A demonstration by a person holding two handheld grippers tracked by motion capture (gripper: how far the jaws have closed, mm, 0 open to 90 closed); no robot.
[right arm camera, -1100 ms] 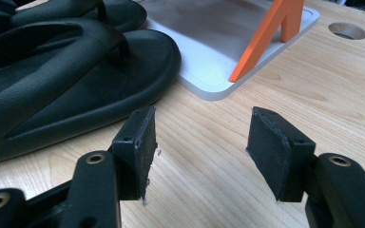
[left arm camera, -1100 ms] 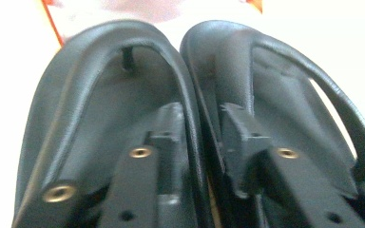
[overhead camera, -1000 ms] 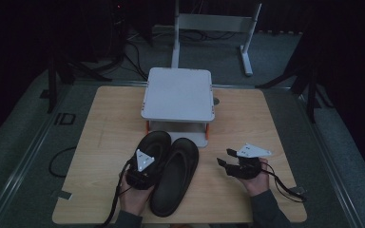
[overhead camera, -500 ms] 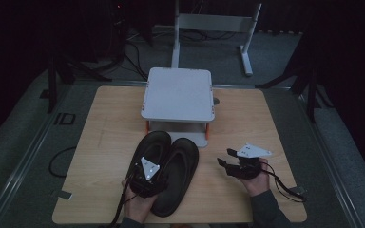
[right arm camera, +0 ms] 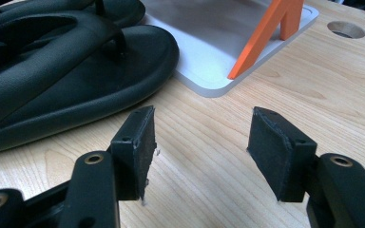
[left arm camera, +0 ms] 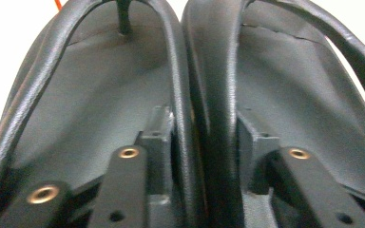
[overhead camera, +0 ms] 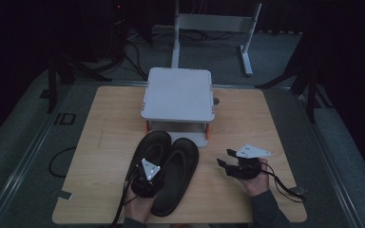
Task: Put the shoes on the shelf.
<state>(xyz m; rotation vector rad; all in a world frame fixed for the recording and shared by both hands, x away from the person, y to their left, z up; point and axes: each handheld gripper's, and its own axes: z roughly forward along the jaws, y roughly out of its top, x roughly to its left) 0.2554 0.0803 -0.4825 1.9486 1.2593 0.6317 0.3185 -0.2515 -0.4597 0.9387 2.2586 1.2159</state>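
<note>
Left sandal: a black rubber thong sandal lies on the light wooden table, toe end up against the base of the shelf stand, its right edge touching its twin.
Left gripper: the left gripper sits low over the heel ends of the pair. In the left gripper view its two black jaws straddle the touching inner edges of both sandals, one pad inside each footbed, closed in on those two rims.
Left hand: the person's left hand holds that gripper from the near table edge.
Right sandal: the second black rubber thong sandal lies just right of the first, slightly angled, its heel nearer the front edge.
Shelf stand: a small white square-topped stand with orange legs rests at the table's middle, just behind the toes.
Right gripper: the right gripper hovers low over bare wood, well apart from the sandals. In the right gripper view its jaws stand wide apart with nothing between them; the nearer sandal lies ahead to one side.
Right hand: the person's right hand grips it, a cable trailing off to the right.
</note>
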